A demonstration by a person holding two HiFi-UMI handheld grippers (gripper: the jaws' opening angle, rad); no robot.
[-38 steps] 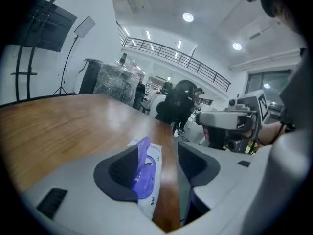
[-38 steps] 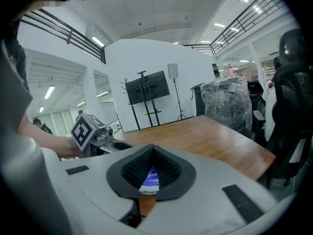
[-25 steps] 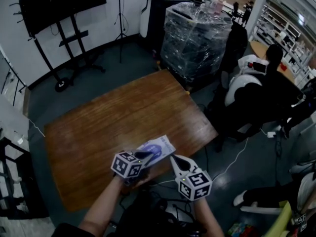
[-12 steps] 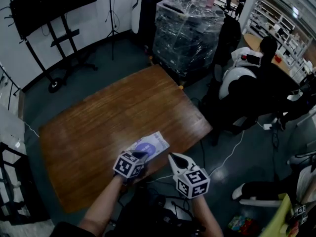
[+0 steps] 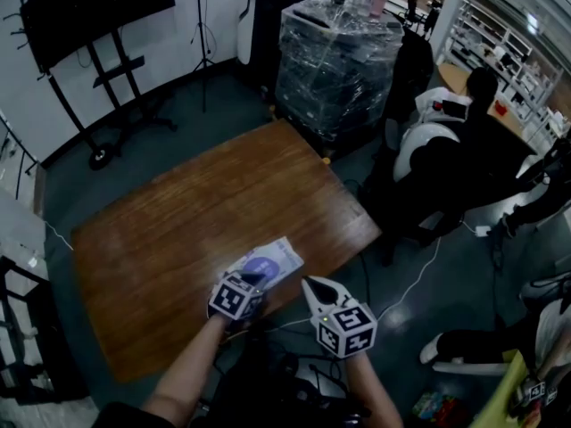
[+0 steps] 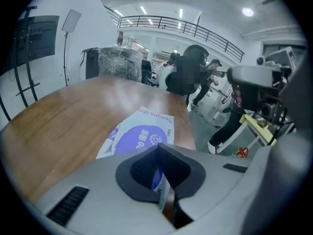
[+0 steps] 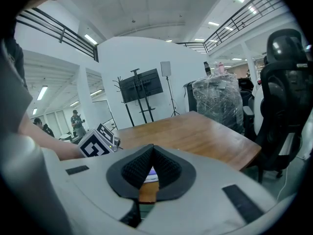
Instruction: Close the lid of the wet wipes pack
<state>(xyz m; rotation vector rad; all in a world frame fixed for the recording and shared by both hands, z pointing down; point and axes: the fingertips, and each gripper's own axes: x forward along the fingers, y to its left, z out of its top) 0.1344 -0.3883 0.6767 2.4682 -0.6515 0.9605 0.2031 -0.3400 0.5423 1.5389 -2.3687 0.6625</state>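
The wet wipes pack point(image 5: 268, 262) is white with a purple oval lid and lies flat near the front edge of the wooden table point(image 5: 196, 208). My left gripper point(image 5: 258, 279) is shut and points down, its tips resting on the near end of the pack. In the left gripper view the pack point(image 6: 142, 131) stretches away just beyond the closed left gripper point(image 6: 157, 150). My right gripper point(image 5: 310, 284) hovers shut to the right of the pack, apart from it. In the right gripper view the right gripper point(image 7: 153, 150) has its pads together, with the left marker cube point(image 7: 97, 142) beside it.
A pallet wrapped in plastic point(image 5: 343, 56) stands beyond the table's far corner. A person sits in an office chair point(image 5: 437, 159) to the right. A TV on a wheeled stand point(image 5: 94, 12) is at the back left. Cables point(image 5: 419, 292) lie on the floor.
My left gripper has sunk onto the near end of the pack and its jaws have closed. The right gripper has stayed where it was.
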